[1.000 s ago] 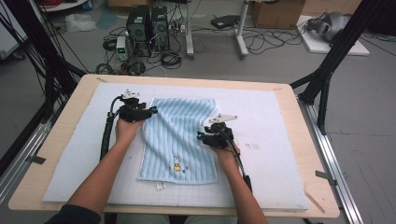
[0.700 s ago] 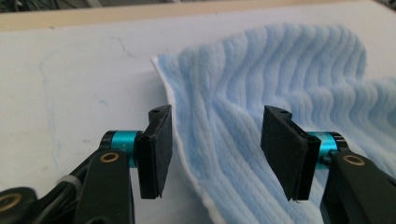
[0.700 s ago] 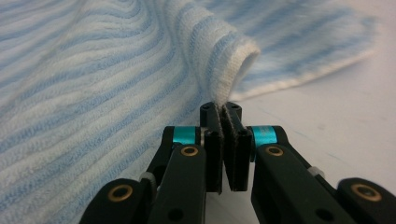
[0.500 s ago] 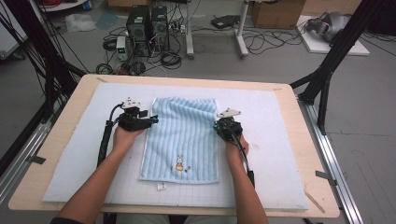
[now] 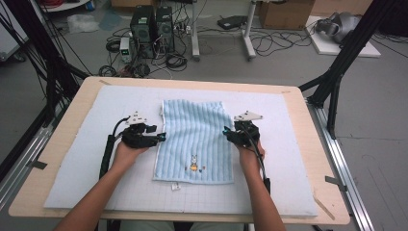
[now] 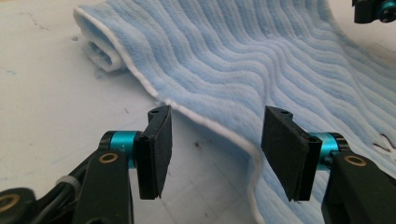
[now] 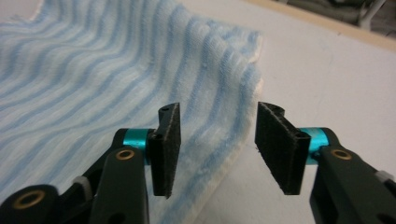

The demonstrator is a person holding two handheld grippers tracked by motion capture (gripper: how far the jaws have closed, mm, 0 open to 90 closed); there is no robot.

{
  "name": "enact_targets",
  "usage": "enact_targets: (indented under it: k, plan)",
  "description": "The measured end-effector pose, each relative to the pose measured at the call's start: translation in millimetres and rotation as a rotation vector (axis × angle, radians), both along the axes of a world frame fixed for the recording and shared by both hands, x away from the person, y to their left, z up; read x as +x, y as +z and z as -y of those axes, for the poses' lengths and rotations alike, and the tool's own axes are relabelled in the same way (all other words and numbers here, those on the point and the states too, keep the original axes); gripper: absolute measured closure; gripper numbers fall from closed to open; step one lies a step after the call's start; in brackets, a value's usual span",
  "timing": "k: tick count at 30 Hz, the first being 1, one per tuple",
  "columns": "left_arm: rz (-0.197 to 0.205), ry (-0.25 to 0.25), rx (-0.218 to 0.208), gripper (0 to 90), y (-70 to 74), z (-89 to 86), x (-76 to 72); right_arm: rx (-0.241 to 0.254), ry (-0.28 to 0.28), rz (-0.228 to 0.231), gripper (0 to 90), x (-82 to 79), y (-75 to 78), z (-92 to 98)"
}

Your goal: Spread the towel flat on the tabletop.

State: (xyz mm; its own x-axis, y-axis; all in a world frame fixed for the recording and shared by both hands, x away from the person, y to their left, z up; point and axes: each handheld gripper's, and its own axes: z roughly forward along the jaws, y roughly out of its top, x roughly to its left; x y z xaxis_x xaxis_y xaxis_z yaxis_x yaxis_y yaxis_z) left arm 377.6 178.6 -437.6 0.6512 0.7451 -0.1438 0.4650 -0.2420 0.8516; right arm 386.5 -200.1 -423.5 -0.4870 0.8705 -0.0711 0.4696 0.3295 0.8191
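Note:
A light blue striped towel (image 5: 195, 137) lies spread flat in the middle of the white mat, with a small embroidered figure (image 5: 194, 166) near its front edge. My left gripper (image 5: 161, 138) is at the towel's left edge, and its jaws stand open. In the left gripper view the towel's white hem (image 6: 219, 128) runs between the open left gripper (image 6: 215, 144) jaws, untouched. My right gripper (image 5: 226, 132) is at the towel's right edge. Its jaws have just been opening. In the right gripper view the towel (image 7: 93, 79) edge lies between the right gripper (image 7: 217, 144) pads, which do not press on it.
The white mat (image 5: 288, 163) covers most of a wooden table (image 5: 322, 159). A small white tag (image 5: 175, 186) lies just in front of the towel. Black frame legs (image 5: 332, 91) stand at both sides, with computers and cables (image 5: 154, 29) on the floor beyond.
The towel's rumpled right side has been pulled out flat. The right gripper moved right with that edge and let it go. The left gripper slid down the left edge toward the person.

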Motion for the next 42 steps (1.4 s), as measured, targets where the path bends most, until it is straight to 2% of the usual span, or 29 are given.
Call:
enact_targets:
  k: [2, 5, 8, 10, 13, 16, 18, 19, 21, 22, 24, 26, 28, 31, 32, 34, 36, 39, 42]
  plan:
    - [-0.001, -0.002, -0.01, 43.3, -0.2, -3.4, -5.7, -0.005, 0.001, 0.018, 45.9, -10.9, 1.5, 2.7]
    - [0.009, -0.006, -0.024, 43.2, -1.1, -7.1, -15.6, 0.049, 0.04, 0.011, 45.0, -25.3, -0.6, 10.9]
    - [0.038, -0.007, -0.029, 43.2, -2.8, -10.2, -28.2, 0.043, 0.07, -0.008, 45.6, -40.2, -4.1, 15.1]
    - [0.036, -0.004, -0.034, 42.9, -5.4, -10.3, -35.4, 0.041, 0.088, -0.012, 45.2, -50.7, -5.9, 15.8]
    - [0.013, -0.016, -0.024, 42.6, -9.7, -8.0, -44.3, 0.027, 0.112, -0.029, 46.1, -63.8, -9.8, 14.9]
    - [0.008, -0.031, -0.009, 42.5, -10.8, -2.4, -51.8, 0.025, 0.127, -0.044, 47.8, -74.5, -14.1, 14.6]
    - [-0.017, -0.045, -0.018, 42.7, -11.2, 2.9, -54.1, 0.025, 0.14, -0.053, 48.8, -81.0, -15.4, 13.4]
    - [-0.029, -0.052, -0.005, 42.7, -12.1, 6.3, -54.3, 0.027, 0.147, -0.059, 48.9, -83.6, -16.1, 12.3]
    - [-0.03, -0.068, 0.056, 42.9, -12.2, 12.9, -55.5, 0.015, 0.162, -0.072, 49.4, -87.4, -18.4, 8.7]
    - [-0.032, -0.071, 0.067, 43.7, -12.6, 15.7, -55.8, 0.003, 0.171, -0.078, 50.2, -88.5, -20.4, 6.5]
    - [-0.035, -0.082, 0.108, 48.6, -13.5, 20.7, -55.9, -0.034, 0.187, -0.102, 52.9, -89.3, -25.2, 1.9]
    - [-0.025, -0.059, 0.136, 53.8, -13.2, 23.5, -56.8, -0.015, 0.198, -0.107, 57.3, -89.4, -26.7, 2.0]
    - [-0.015, -0.042, 0.15, 61.9, -13.2, 24.4, -57.5, -0.003, 0.207, -0.112, 60.4, -88.6, -27.1, 3.2]
    - [-0.022, -0.077, 0.139, 81.4, -13.1, 24.2, -58.0, -0.004, 0.224, -0.117, 75.3, -89.7, -26.5, 2.9]
    - [-0.022, -0.084, 0.14, 84.9, -13.0, 24.2, -59.0, -0.006, 0.236, -0.119, 80.0, -89.9, -26.1, 2.3]
    - [-0.038, -0.101, 0.134, 86.2, -12.2, 22.4, -62.1, -0.008, 0.252, -0.129, 85.0, -91.6, -25.3, 0.9]
    - [-0.048, -0.115, 0.126, 86.5, -11.8, 18.6, -68.1, -0.006, 0.288, -0.141, 85.5, -94.0, -24.6, 1.4]
    - [-0.049, -0.132, 0.105, 86.6, -13.2, 12.9, -81.8, -0.007, 0.309, -0.147, 85.3, -99.8, -24.0, 2.0]
    - [-0.05, -0.151, 0.111, 86.5, -12.5, 9.3, -92.7, -0.023, 0.335, -0.16, 85.1, -108.1, -22.1, -0.4]
